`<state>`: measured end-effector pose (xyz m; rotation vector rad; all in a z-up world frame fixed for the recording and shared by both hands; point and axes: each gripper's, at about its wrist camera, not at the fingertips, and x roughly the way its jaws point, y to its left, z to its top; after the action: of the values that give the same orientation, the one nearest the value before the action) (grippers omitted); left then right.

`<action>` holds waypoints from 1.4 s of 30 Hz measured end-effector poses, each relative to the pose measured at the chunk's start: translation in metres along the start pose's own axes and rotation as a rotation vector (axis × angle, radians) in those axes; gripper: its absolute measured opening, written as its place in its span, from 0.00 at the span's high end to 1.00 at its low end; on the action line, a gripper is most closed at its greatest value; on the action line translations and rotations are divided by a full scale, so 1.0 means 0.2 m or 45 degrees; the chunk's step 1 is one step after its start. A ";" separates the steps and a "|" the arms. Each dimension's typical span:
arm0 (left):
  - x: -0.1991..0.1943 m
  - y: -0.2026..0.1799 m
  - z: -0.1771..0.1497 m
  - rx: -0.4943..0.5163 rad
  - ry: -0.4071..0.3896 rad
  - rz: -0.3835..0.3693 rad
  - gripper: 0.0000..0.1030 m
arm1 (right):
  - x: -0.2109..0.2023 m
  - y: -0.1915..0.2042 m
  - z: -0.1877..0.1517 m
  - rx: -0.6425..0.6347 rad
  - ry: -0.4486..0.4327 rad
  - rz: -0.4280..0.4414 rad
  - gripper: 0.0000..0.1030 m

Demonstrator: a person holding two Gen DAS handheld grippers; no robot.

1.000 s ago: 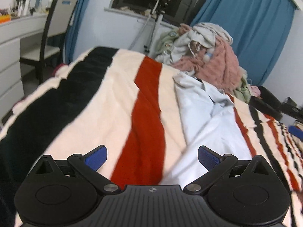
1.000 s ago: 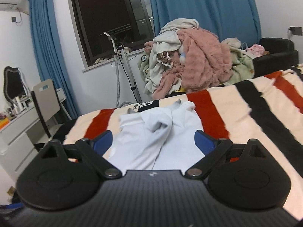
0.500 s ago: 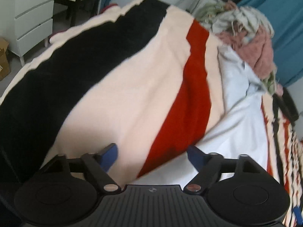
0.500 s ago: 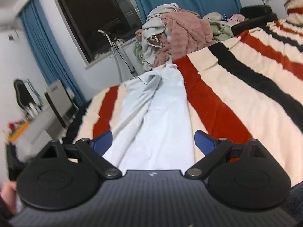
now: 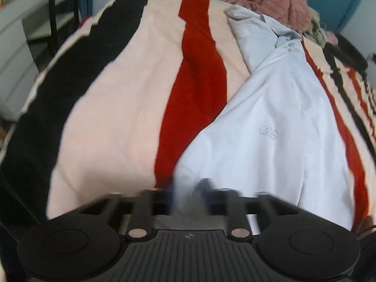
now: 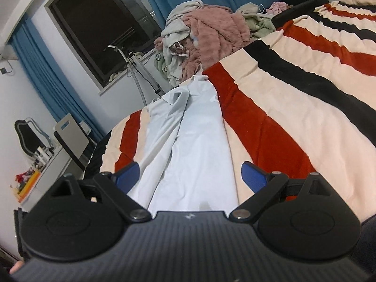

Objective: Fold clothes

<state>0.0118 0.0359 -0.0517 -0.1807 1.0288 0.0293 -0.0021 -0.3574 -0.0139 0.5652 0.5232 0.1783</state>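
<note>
Your left gripper (image 5: 188,191) has just been closing and is clenched on the near hem of the pale blue shirt (image 5: 270,127), which stretches toward twelve o'clock across the striped blanket (image 5: 117,108). Your right gripper (image 6: 190,176) stands released over the hem; a thin pinch could slip when lifting.

Two wrist fisheyes, both low over the same striped bed

The left wrist view tilts steeply down, close over the pale blue cotton shirt (image 5: 270,127) on the cream, red and black striped fleece blanket (image 5: 112,108). The right wrist view looks shallower, along the shirt (image 6: 195,145) toward the dark window (image 6: 98,28) at upper left. Both share shirt, blanket (image 6: 293,108) and the pink fluffy clothes heap (image 5: 270,2) (image 6: 216,30) at the top.
</note>
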 end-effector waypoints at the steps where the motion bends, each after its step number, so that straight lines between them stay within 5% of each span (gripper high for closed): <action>1: -0.02 -0.02 -0.01 0.028 -0.024 0.013 0.94 | 0.00 0.00 0.00 0.003 0.000 -0.002 0.08; 6: -0.28 -0.16 -0.09 0.249 -0.278 0.074 0.95 | -0.02 -0.02 0.01 0.019 -0.005 -0.007 0.08; 12: -0.59 -0.45 -0.24 0.417 -0.468 -0.116 0.95 | -0.04 -0.05 0.03 0.078 -0.028 -0.022 0.08; 17: -0.49 -0.74 -0.36 0.414 -0.307 -0.350 0.95 | -0.06 -0.11 0.10 0.104 -0.037 -0.006 0.08; 23: -0.17 -0.83 -0.44 0.378 -0.050 -0.451 0.94 | -0.04 -0.20 0.13 0.214 0.047 0.016 0.08; 25: -0.13 -0.79 -0.43 0.330 0.014 -0.501 0.86 | 0.00 -0.22 0.11 0.244 0.120 0.031 0.08; 30: -0.17 -0.63 -0.35 0.206 0.059 -0.656 0.43 | 0.10 -0.21 0.05 0.251 0.302 0.050 0.09; 31: -0.19 -0.58 -0.31 0.172 0.051 -0.670 0.41 | 0.12 -0.20 0.04 0.251 0.333 0.054 0.10; 35: -0.17 -0.37 -0.20 -0.035 0.014 -0.651 0.30 | 0.22 -0.20 -0.04 0.276 0.517 -0.024 0.42; 37: -0.14 -0.26 -0.16 -0.163 -0.010 -0.606 0.28 | 0.26 -0.20 -0.06 0.291 0.571 -0.054 0.44; 42: 0.07 -0.20 -0.12 -0.275 0.131 -0.585 0.28 | 0.35 -0.18 -0.12 0.279 0.712 -0.091 0.45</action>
<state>0.0033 -0.0074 -0.0699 -0.6171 1.0656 -0.2896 0.0458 -0.3549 -0.0794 0.7110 1.1141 0.2128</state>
